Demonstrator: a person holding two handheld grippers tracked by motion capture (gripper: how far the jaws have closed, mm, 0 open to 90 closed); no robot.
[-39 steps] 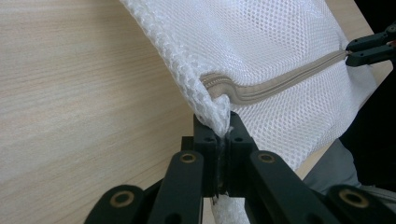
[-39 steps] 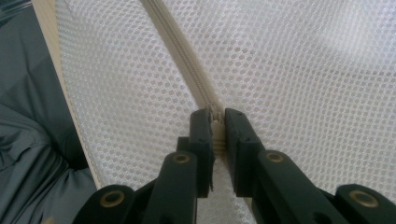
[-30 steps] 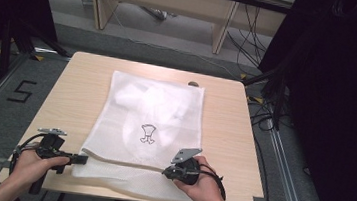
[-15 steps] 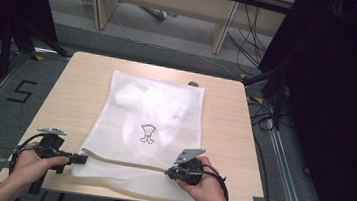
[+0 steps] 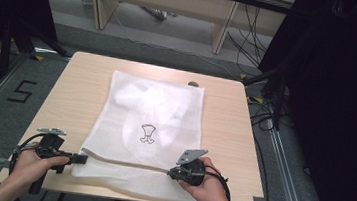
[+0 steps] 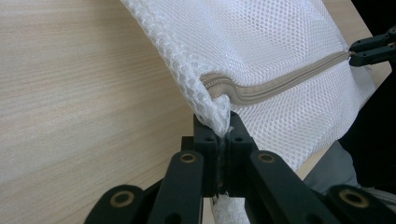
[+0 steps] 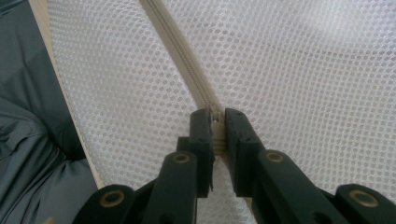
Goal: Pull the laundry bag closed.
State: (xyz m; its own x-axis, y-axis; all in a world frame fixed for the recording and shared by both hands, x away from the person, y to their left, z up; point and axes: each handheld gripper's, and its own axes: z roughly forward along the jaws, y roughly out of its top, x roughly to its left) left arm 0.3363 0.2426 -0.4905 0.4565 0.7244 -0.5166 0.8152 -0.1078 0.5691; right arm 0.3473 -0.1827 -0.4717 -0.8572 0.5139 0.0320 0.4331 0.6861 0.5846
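The white mesh bag (image 5: 148,127) lies flat on the wooden table (image 5: 224,120), its near edge at the table's front. Its beige zipper (image 5: 125,161) runs across that near end. I have the left gripper (image 5: 81,159) clamped on the bag's corner at the zipper's end; the right gripper (image 5: 171,172) is closed on the zipper itself.

zipper pull (image 7: 216,122): hidden between the right hand-held gripper's (image 7: 215,126) jaws | mesh bag (image 5: 151,128) contents: blurred white shape behind the netting, possibly a garment | bag's near corner (image 6: 218,122): pinched out of sight in the left hand-held gripper (image 6: 224,135) | forearms: cut by the high view's bottom edge
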